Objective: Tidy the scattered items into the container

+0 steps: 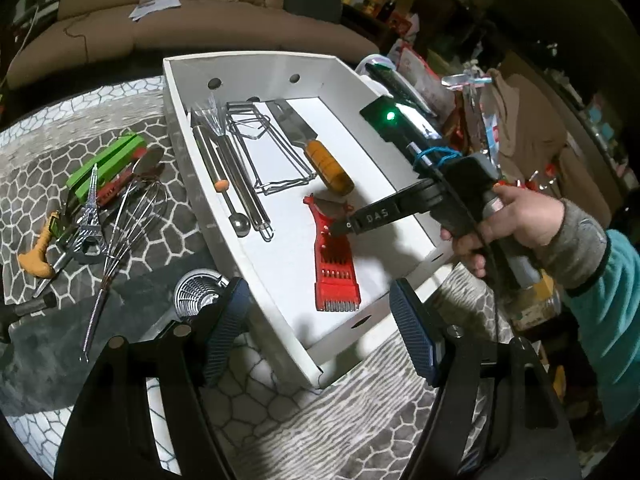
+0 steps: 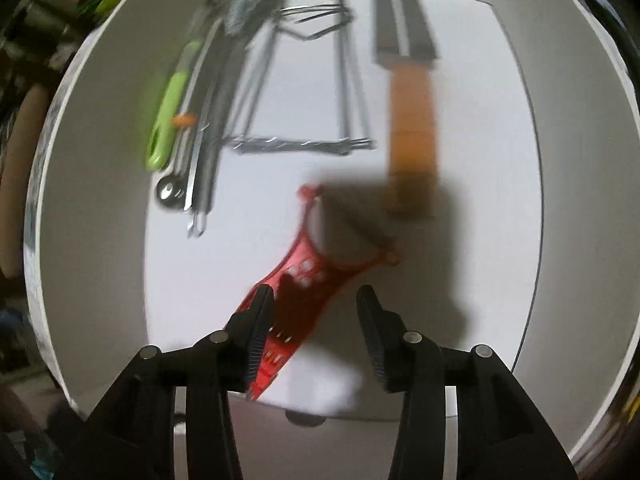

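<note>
A white box (image 1: 180,128) stands on the patterned table. In it lie a red slicer (image 1: 334,264), an orange-handled knife (image 1: 320,152), a wire rack (image 1: 276,152) and steel utensils (image 1: 236,176). My right gripper (image 1: 340,229) reaches into the box from the right, just above the red slicer (image 2: 308,280). In the blurred right wrist view my right gripper (image 2: 316,300) is open and empty over the slicer. My left gripper (image 1: 316,312) is open and empty above the box's near corner. Left of the box lie a whisk (image 1: 120,240), a green clip (image 1: 106,164) and a small Eiffel tower (image 1: 90,220).
A steel strainer (image 1: 196,292) sits near my left fingertip. A yellow-handled tool (image 1: 38,256) lies at the table's left. A sofa (image 1: 180,12) stands behind the table. Cluttered shelves (image 1: 520,100) fill the right side.
</note>
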Available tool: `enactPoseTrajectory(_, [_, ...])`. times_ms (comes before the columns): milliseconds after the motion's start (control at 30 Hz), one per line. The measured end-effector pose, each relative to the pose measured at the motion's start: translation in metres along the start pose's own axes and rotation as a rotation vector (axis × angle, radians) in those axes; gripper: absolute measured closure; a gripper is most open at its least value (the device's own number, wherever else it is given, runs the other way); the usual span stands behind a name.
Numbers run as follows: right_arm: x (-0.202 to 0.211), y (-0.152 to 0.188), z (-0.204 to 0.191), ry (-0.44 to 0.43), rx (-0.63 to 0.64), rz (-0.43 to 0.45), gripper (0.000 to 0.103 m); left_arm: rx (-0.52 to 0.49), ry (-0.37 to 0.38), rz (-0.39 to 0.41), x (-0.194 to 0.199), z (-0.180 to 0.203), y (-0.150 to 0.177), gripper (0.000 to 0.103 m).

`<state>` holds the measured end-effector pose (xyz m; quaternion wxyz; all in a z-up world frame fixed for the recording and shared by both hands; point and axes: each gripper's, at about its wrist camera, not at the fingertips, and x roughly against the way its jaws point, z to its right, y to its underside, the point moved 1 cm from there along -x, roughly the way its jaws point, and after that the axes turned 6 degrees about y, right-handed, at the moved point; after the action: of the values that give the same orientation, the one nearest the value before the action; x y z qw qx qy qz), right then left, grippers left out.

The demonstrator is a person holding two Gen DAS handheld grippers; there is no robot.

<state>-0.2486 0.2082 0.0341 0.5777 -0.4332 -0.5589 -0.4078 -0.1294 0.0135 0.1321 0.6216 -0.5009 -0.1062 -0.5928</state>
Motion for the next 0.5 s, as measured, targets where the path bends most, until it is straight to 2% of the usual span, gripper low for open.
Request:
enactPoseTrajectory(300, [-0.006,-0.011,-0.054,0.049,0.235,0.009,0.06,0.011,0.001,-0.001,0.002,-0.007,0.006,0.033])
enactPoseTrajectory(433, [-0.001,-0.014,-0.087,0.112,0.384,0.062,0.062,0.033,0.01,-0.003,0.0,-0.014,0.009,0.033])
enactPoseTrajectory(500, [-0.001,-0.017,-0.093,0.123,0.38,0.058,0.062,0.04,0.015,-0.005,-0.002,-0.016,0.011,0.033])
